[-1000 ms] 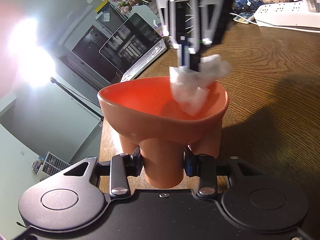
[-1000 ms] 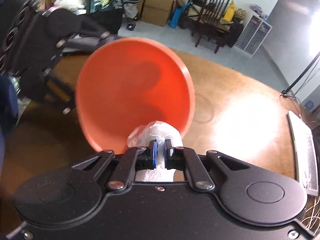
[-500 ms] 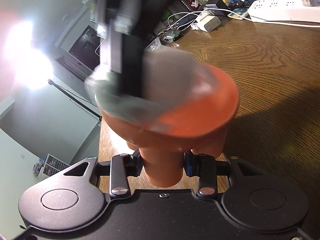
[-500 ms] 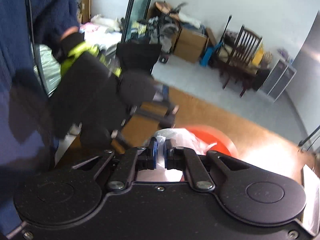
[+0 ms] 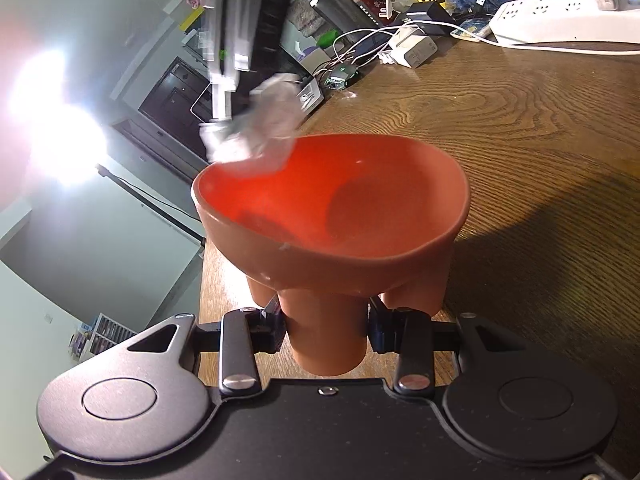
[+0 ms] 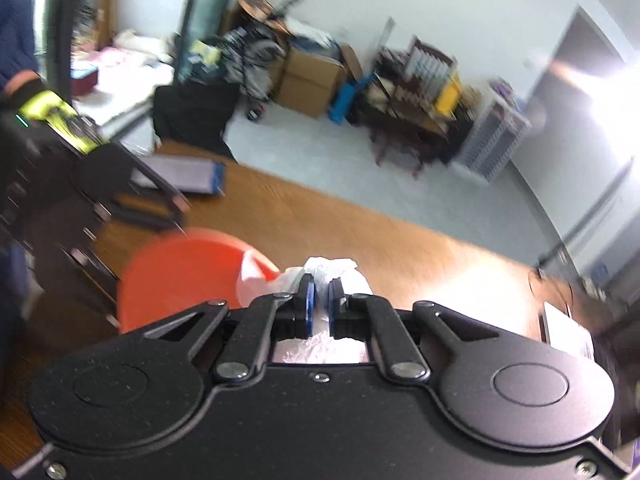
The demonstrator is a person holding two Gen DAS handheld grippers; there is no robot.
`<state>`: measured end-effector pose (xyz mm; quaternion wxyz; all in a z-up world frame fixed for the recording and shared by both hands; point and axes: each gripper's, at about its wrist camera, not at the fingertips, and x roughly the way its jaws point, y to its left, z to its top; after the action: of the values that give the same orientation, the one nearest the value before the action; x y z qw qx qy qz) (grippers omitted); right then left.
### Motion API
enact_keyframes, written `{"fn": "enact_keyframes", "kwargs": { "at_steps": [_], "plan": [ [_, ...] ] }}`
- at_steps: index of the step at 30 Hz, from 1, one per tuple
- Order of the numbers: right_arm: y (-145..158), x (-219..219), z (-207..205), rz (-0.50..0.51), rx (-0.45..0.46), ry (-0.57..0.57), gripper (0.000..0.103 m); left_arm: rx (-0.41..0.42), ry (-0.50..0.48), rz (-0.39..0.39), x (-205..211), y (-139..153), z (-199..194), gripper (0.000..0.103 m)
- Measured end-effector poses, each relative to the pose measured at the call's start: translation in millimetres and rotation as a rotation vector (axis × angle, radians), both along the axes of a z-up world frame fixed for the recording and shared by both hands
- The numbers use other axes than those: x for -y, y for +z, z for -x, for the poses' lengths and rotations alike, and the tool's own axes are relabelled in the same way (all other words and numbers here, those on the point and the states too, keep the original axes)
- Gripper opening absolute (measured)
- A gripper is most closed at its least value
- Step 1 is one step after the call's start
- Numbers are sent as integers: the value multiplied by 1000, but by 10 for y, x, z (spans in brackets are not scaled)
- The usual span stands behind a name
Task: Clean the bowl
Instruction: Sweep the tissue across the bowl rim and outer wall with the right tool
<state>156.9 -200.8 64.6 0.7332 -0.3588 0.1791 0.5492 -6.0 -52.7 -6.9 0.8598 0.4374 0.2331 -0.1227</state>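
Left wrist: tissue [image 5: 256,120] now above bowl [image 5: 332,208] rim

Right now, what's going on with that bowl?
A person is wiping an orange bowl with two handheld grippers. The left gripper is clamped on one of the bowl's legs and holds it tilted above the wooden table. The right gripper is shut on a crumpled white wipe, which sits at the bowl's far rim. The bowl's inside looks mostly clean.
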Motion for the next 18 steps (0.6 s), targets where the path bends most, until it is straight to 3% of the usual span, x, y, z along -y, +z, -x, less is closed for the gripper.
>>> {"fn": "enact_keyframes", "kwargs": {
  "at_steps": [9,13,18],
  "plan": [
    [-542,200,-10,152,-78,-42,7,-7,-9,9,4,12,-31,38],
    [-750,307,351,268,-63,90,7,-3,-13,12,1,14,-14,38],
    [-748,184,798,288,-61,252,7,6,-25,-1,20,6,-30,38]
  ]
}}
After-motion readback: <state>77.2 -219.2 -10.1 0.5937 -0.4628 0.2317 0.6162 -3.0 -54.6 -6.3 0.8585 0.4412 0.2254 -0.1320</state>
